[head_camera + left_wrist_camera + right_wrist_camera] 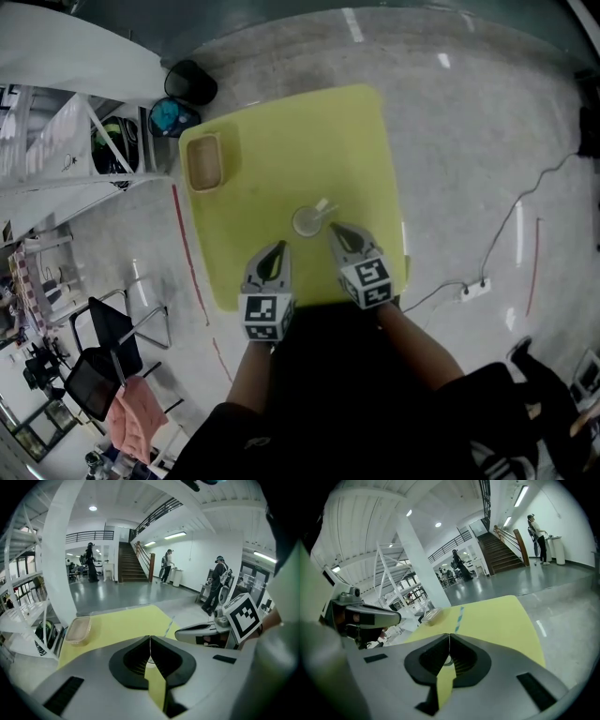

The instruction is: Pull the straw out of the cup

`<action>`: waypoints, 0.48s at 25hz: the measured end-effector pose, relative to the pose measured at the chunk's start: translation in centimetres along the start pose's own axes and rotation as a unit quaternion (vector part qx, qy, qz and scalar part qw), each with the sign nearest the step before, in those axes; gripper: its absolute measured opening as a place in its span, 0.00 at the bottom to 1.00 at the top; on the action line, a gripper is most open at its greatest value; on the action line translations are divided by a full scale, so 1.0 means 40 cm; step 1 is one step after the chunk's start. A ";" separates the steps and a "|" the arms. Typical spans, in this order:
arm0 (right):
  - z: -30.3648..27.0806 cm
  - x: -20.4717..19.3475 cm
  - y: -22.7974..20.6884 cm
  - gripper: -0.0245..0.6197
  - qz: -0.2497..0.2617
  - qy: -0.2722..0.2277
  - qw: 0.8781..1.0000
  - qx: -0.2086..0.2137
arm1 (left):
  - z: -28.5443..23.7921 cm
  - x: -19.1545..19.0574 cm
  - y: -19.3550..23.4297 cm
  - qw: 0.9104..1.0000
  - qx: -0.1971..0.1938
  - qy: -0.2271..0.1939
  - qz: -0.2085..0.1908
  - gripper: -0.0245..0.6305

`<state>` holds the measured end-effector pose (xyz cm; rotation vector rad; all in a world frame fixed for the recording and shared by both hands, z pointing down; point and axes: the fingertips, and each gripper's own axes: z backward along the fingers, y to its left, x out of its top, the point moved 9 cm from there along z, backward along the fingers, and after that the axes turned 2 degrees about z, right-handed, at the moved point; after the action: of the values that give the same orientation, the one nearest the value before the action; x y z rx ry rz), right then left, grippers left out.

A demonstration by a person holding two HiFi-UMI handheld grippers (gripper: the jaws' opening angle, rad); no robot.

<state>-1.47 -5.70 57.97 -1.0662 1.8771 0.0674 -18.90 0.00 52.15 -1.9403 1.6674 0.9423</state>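
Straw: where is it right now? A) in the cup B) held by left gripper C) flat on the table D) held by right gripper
A: the straw sticks up out of the cup; the left gripper and right gripper are both shut and empty.

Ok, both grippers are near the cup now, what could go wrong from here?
1. The left gripper and the right gripper are both shut. Moving in like that may just knock the leaning straw aside.
2. Nothing holds the cup, so pulling the straw could lift it or tip it over on the yellow table.
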 end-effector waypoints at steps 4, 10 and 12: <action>-0.015 -0.018 -0.016 0.06 -0.009 0.001 1.000 -0.009 | -0.029 0.006 0.007 1.000 -0.014 0.006 -0.014 0.11; -0.021 -0.007 -0.018 0.07 -0.023 0.003 1.000 0.002 | -0.064 0.035 0.011 0.999 -0.027 0.010 -0.021 0.11; -0.026 -0.007 -0.017 0.07 -0.024 0.004 1.000 0.001 | -0.072 0.036 0.015 0.999 -0.029 0.009 -0.021 0.11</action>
<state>-1.66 -6.40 59.03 -1.1116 1.8573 0.0342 -18.74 -3.13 53.16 -2.0181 1.6197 0.9707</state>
